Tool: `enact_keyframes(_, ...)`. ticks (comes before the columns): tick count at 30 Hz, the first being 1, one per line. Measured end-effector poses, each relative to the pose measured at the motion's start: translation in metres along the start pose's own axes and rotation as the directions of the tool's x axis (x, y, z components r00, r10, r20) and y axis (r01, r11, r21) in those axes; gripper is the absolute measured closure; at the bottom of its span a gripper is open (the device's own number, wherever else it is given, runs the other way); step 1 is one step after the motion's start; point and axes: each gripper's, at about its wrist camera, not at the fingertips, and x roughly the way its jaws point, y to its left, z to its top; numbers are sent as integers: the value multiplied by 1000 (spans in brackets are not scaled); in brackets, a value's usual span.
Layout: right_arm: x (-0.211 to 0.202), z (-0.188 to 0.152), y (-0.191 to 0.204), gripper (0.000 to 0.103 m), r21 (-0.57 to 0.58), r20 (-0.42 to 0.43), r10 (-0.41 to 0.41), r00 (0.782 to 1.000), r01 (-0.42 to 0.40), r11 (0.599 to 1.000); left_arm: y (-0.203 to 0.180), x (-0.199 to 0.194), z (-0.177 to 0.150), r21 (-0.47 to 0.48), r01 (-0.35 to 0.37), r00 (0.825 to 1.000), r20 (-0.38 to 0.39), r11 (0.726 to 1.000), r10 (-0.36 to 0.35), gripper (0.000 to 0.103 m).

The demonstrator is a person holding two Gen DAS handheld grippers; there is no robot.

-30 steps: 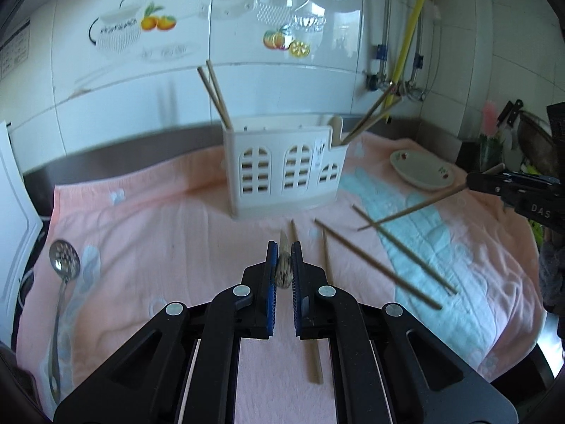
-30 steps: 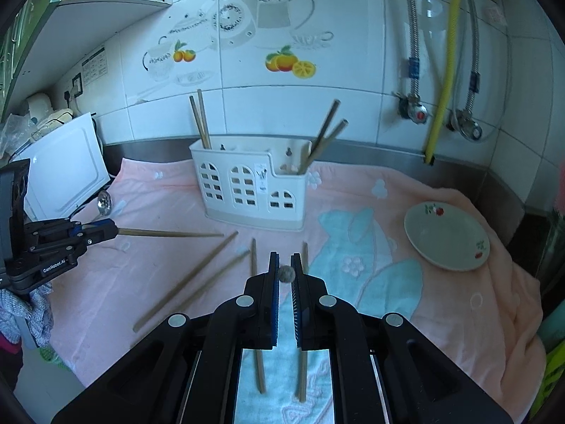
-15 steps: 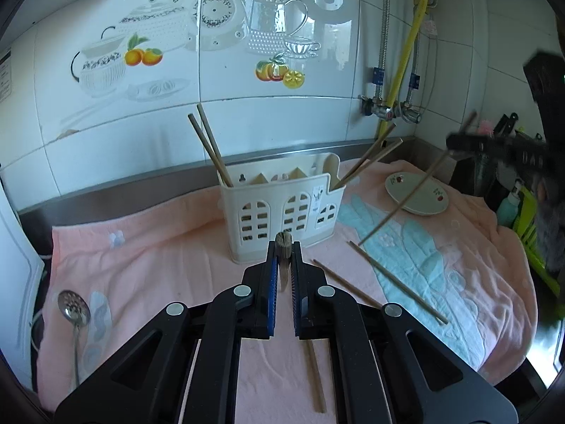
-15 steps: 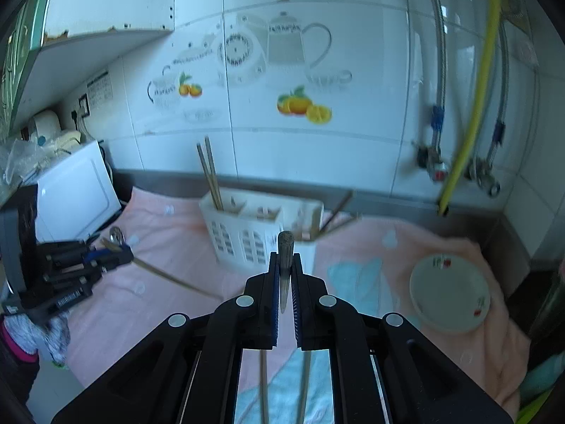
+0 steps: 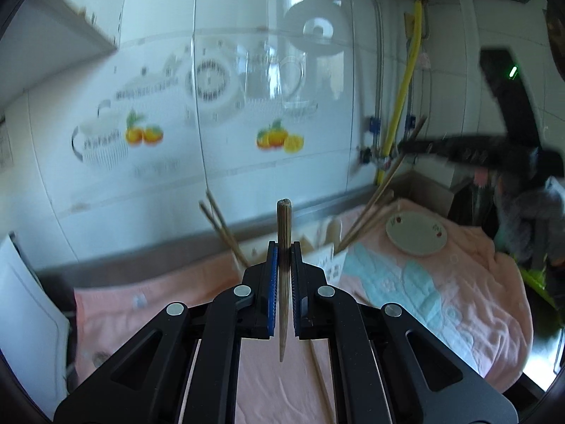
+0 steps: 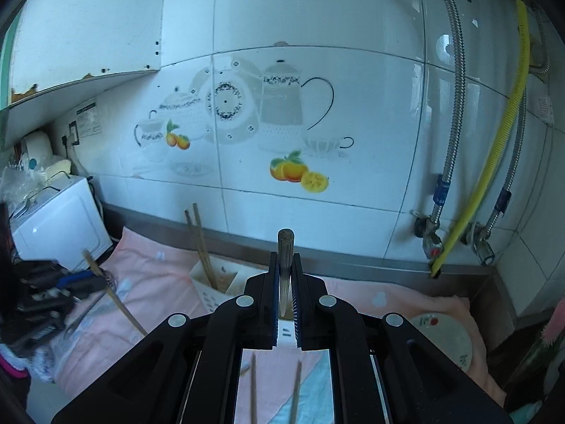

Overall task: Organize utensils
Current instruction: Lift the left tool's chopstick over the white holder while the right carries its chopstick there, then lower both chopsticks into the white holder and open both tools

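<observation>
chopsticks: we hold one point(image 5: 283, 275) upright in the left gripper point(image 5: 283, 254) and another point(image 6: 285, 275) in the right gripper point(image 6: 285, 265), each pair of jaws pressed together on its stick, above the white holder point(image 6: 212, 291) near the back edge of the pink towel point(image 5: 441, 296). we judge that a thin, tapered stick pinched at one spot may swivel or slip, then miss a compartment or strike sticks already standing there. two more chopsticks point(image 6: 273, 388) lie at the towel's front edge.
</observation>
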Motion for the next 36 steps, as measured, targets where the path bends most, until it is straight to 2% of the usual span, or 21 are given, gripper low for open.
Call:
enact_keyframes(9,42,-8,-1,97,-2,-55,-14,998,13,1000,3,-1,67,24,-39,988,149,999,35,97)
enact_keyframes(15,56,-13,-2,97,-4,-79,-10,997,9,1000,16,23,84,-26,-39,980,194,999,44,97)
enact_keyframes(21,62,-15,-5,97,-8,-92,-12,996,11,1000,35,60,75,-115,-34,984,169,993,53,97)
enact_keyframes(27,65,-19,-10,97,-1,-99,-12,995,12,1000,56,91,54,-201,-46,993,100,978,68,97)
enact_keyframes(29,67,-20,-11,97,0,-103,-11,995,11,1000,64,99,45,-234,-27,996,73,972,45,97)
enact_keyframes(36,73,-24,-9,97,4,-115,-5,993,6,1000,75,116,26,-268,-25,1000,-2,963,25,96)
